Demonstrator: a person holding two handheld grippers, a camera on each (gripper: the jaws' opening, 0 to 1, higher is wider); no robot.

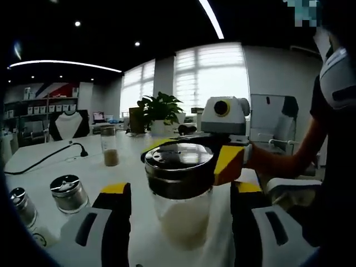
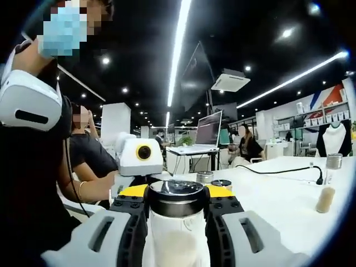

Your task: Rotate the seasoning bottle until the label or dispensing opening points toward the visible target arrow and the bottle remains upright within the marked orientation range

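The seasoning bottle (image 1: 181, 189) stands upright on the white surface (image 1: 83, 167), between both pairs of tongs. The left tongs (image 1: 181, 208) stand open, one jaw on each side of the glass body with a gap showing. The right tongs (image 2: 177, 222) sit close against the body just under the lid (image 2: 177, 197); whether they actually clamp it I cannot tell. The bottle looks like clear glass with a metal cap, part full of pale powder: probably fairly heavy, stiff, smooth and slippery, and breakable if tipped. The best hold seems low on the glass wall, squeezed gently, turning it about its own axis. Two small shakers (image 1: 68, 193) stand apart to the side.
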